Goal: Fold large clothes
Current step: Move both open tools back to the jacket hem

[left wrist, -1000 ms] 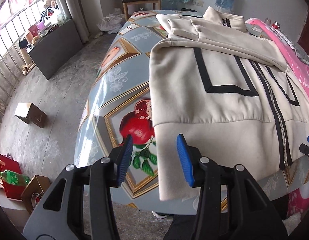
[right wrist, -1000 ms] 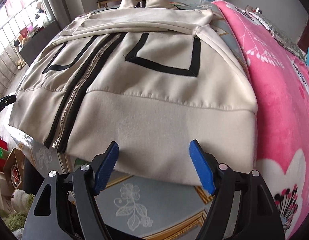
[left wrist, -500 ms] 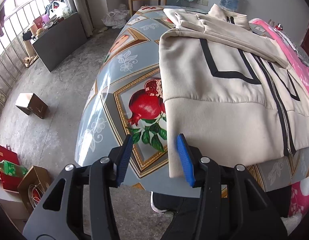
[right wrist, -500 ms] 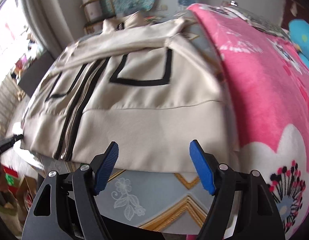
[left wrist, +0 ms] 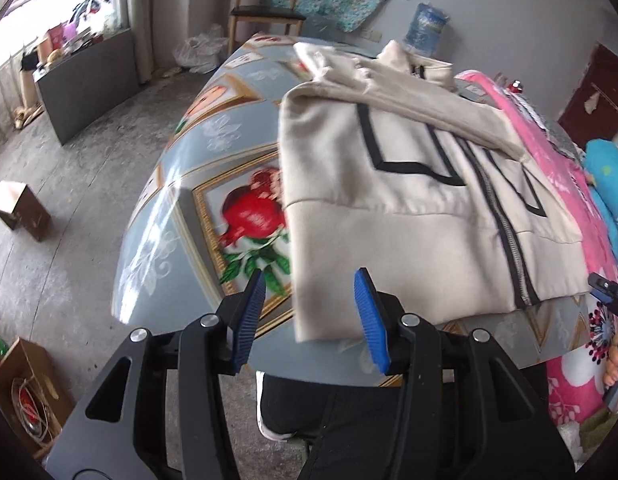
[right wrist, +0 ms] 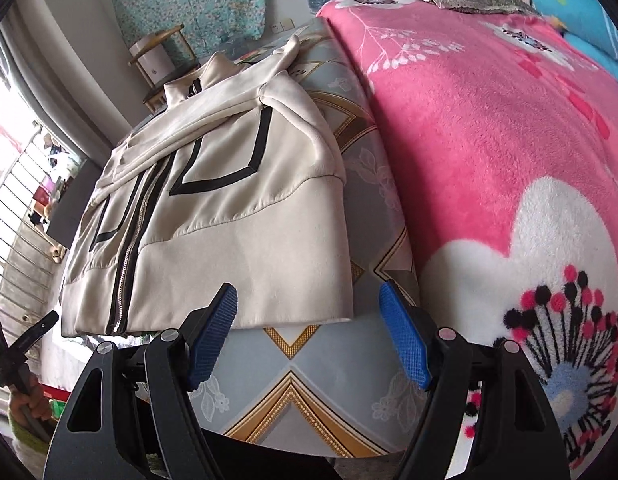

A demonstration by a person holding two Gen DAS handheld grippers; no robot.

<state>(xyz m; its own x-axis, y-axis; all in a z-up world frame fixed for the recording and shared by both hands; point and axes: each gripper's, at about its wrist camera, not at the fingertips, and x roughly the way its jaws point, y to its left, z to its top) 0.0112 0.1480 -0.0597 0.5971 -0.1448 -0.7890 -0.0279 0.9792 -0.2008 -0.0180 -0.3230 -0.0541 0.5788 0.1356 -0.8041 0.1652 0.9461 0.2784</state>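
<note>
1. A cream jacket [left wrist: 389,208] with black stripes and a closed zipper lies flat on a table [left wrist: 181,200] covered with a grey-blue cloth that shows a red fruit picture. Its sleeves are folded across the chest, and its collar points to the far wall.
2. A thick pink blanket [right wrist: 489,140] with white flowers lies just beside the jacket on its far side from the window; a strip of the table cloth shows between them.
3. Behind the table stand a wooden chair [left wrist: 265,12] and a blue water bottle [left wrist: 427,30]. A turquoise flowered cloth [right wrist: 197,4] hangs on the wall.
4. On the concrete floor near the window side I see a small brown box [left wrist: 21,210] and a long dark cabinet [left wrist: 85,80].
5. Nothing lies on top of the jacket hem, so both lower corners are free.
6. The left gripper [left wrist: 309,316] points steeply down over the lower corner on the window side. Its blue pads are apart, the corner of the hem sits in the view between them, and they press on nothing.
7. The right gripper [right wrist: 309,336] points down over the other lower corner, next to the blanket. Its fingers are spread wide and hold nothing; the hem edge is just ahead of them.
8. A hand [right wrist: 29,400] grips the left tool at the picture edge of the right view.
</note>
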